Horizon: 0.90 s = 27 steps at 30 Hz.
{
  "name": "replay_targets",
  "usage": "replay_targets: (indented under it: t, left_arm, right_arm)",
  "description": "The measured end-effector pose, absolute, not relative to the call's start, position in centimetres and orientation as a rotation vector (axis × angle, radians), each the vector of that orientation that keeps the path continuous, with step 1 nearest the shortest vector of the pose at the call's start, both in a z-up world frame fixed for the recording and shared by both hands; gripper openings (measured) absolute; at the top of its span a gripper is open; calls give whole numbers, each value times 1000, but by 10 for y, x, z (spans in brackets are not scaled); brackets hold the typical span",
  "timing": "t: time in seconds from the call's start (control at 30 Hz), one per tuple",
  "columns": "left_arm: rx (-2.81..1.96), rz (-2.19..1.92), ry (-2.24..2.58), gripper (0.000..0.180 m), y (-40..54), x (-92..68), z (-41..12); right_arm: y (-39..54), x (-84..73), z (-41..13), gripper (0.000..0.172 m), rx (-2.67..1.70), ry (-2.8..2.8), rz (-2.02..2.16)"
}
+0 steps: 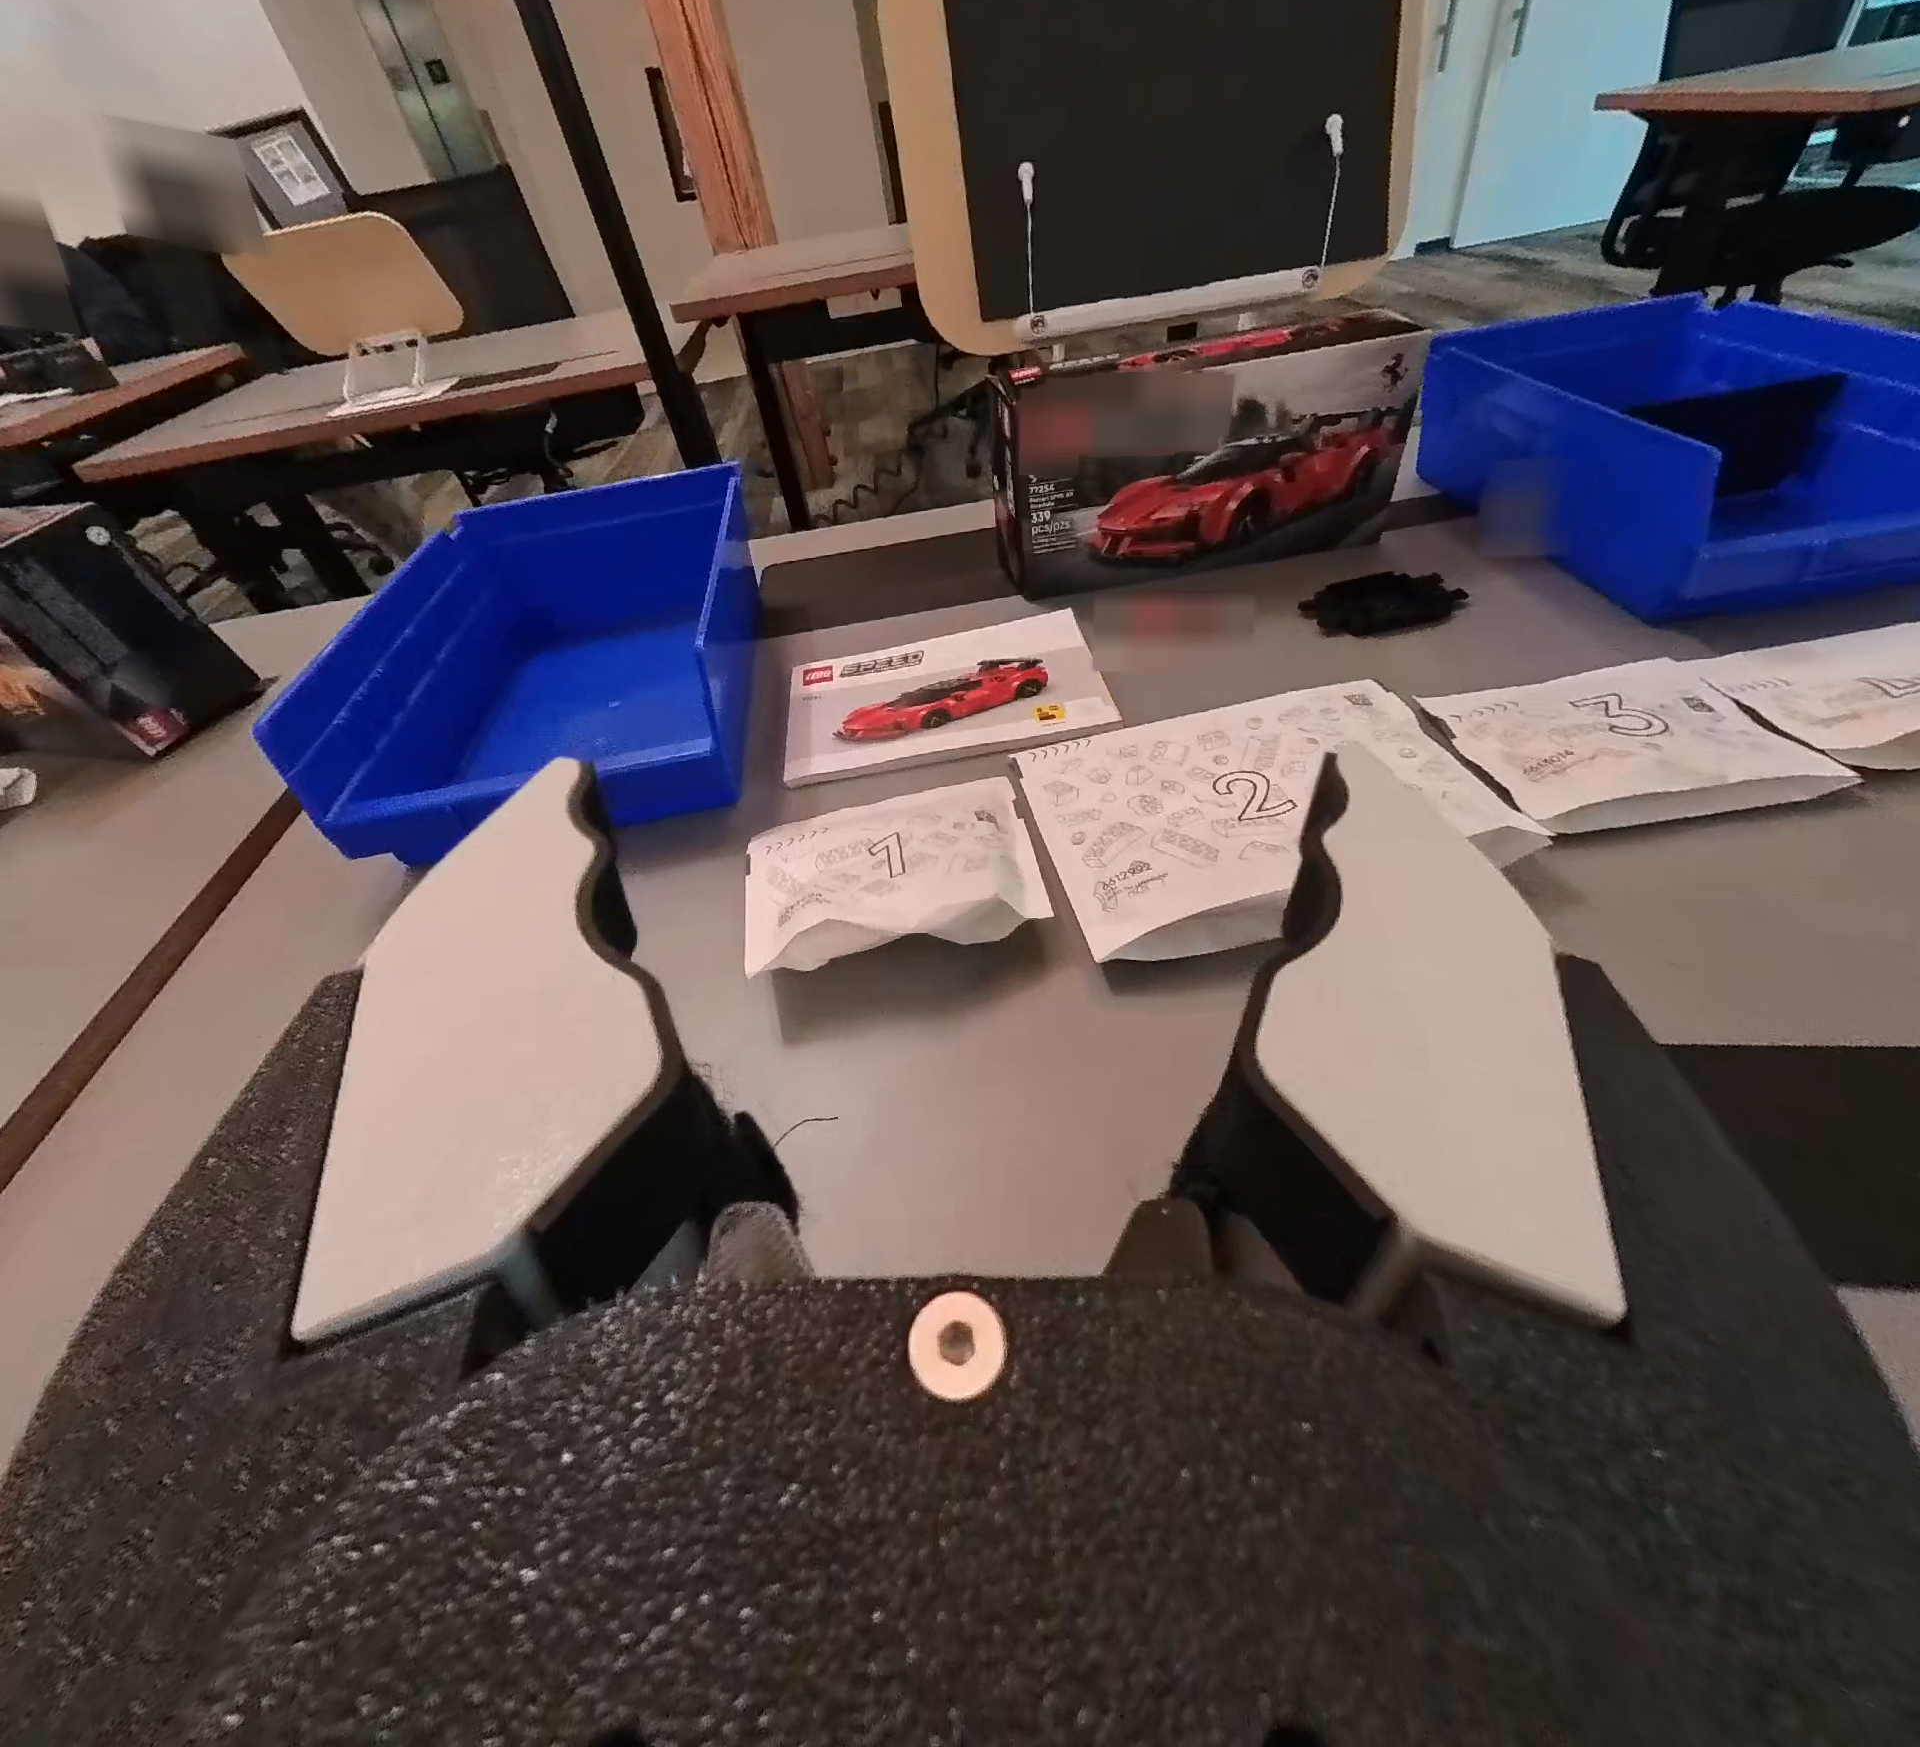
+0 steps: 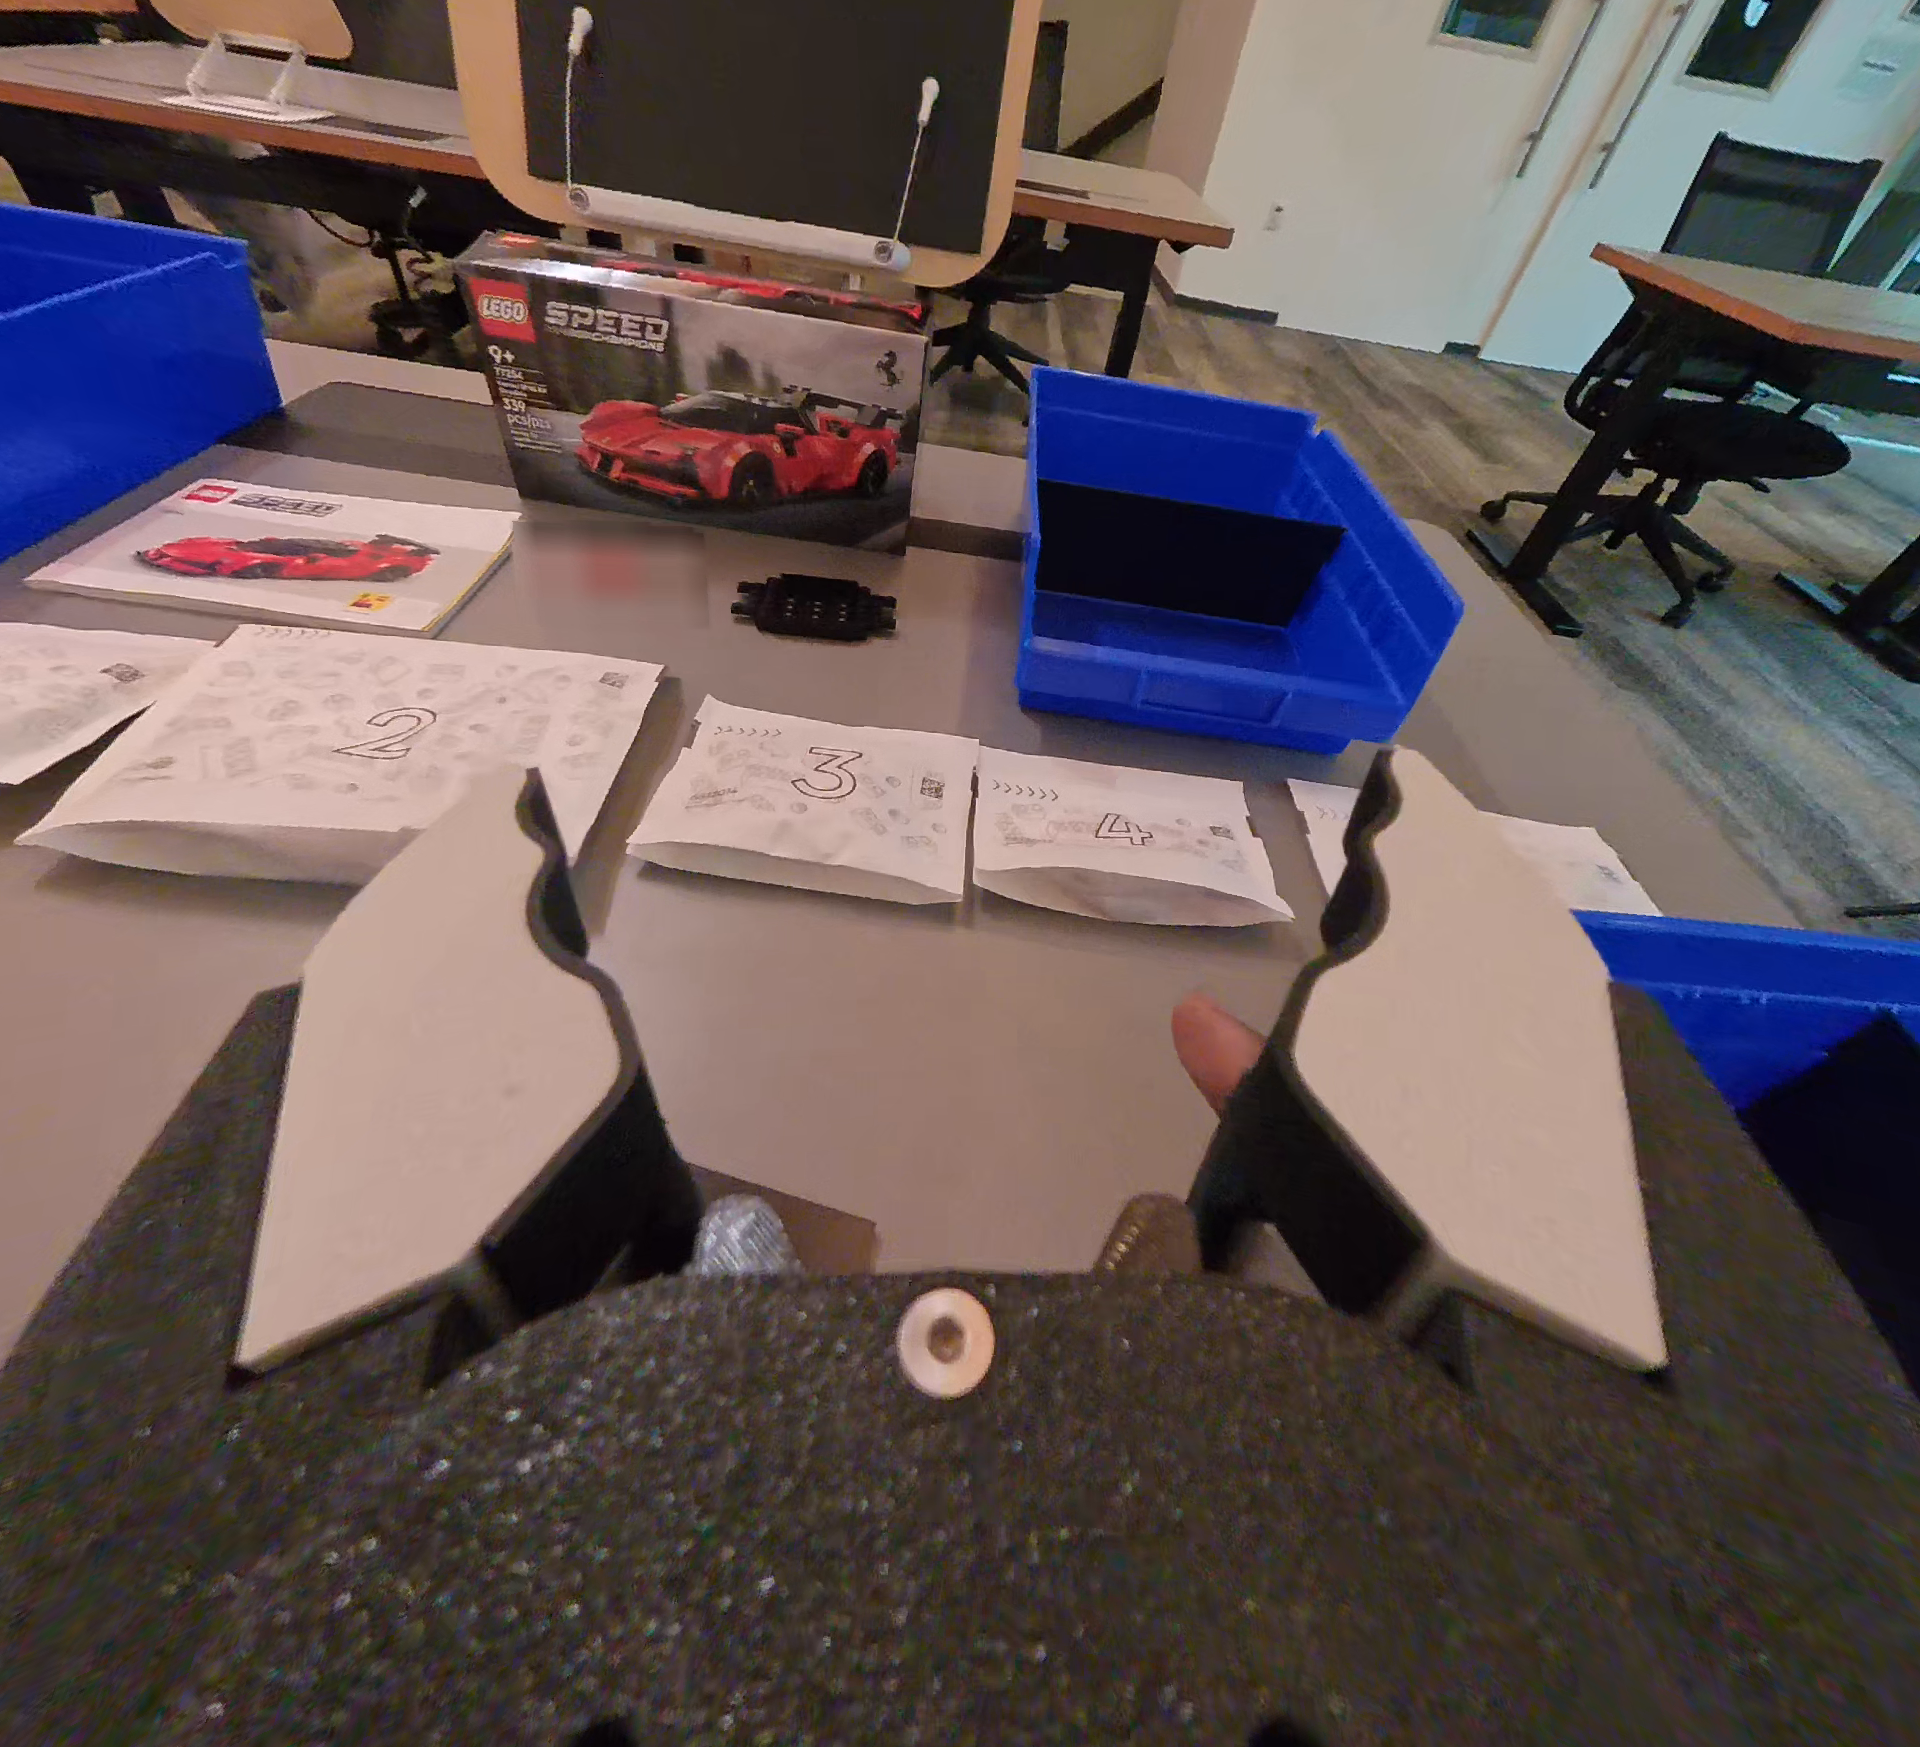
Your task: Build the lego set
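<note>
My left gripper (image 1: 956, 804) is open and empty above the grey table (image 1: 935, 1074), with two white numbered paper bags ahead: a small one (image 1: 883, 876) and a larger one (image 1: 1164, 835). An instruction booklet (image 1: 945, 695) with a red car on its cover lies behind them. My right gripper (image 2: 951, 793) is open and empty, above two further numbered bags, one (image 2: 821, 804) left of the other (image 2: 1122, 845). A black brick chassis (image 2: 816, 606) lies behind these bags. A toy box (image 2: 707, 398) with a red car stands at the back.
A blue bin (image 1: 520, 658) sits left of the booklet. Another blue bin (image 2: 1216, 565) with a black divider sits at the right, and a third (image 2: 1756, 991) at my right edge. A board on a stand (image 2: 748, 35) rises behind the box. A fingertip (image 2: 1210, 1048) shows by my right finger.
</note>
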<state>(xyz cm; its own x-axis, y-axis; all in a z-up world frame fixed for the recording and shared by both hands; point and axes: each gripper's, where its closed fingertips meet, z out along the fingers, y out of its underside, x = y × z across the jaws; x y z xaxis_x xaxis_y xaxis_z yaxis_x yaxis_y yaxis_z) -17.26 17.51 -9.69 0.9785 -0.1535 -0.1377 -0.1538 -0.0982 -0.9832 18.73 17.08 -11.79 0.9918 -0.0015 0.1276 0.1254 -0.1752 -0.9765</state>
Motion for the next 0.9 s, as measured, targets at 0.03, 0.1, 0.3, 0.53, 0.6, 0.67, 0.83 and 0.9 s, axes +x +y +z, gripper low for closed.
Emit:
replay_targets:
  t: [0.03,0.1,0.3,0.53,0.6,0.67,0.83,0.9]
  left_arm:
    - [-1675,-5,240,123,176,-171,-98]
    - [-1667,-18,247,122,178,-168,-99]
    - [-1689,-21,279,122,181,-158,-107]
    - [-1698,-15,271,122,177,-158,-109]
    - [-1701,-12,274,122,176,-158,-109]
    - [-1695,-20,279,122,175,-156,-108]
    - [-1701,-46,297,115,173,-148,-107]
    - [-1711,-60,291,111,173,-147,-110]
  right_arm:
    - [171,189,-119,138,-1746,-92,-119]
    - [170,190,-123,134,-1756,-103,-120]
    - [162,202,-131,133,-1780,-72,-134]
    - [166,185,-127,133,-1772,-117,-109]
    - [167,178,-125,132,-1767,-137,-102]
    - [168,172,-124,131,-1764,-151,-98]
    - [170,159,-120,130,-1752,-164,-85]
    - [170,159,-118,132,-1742,-147,-92]
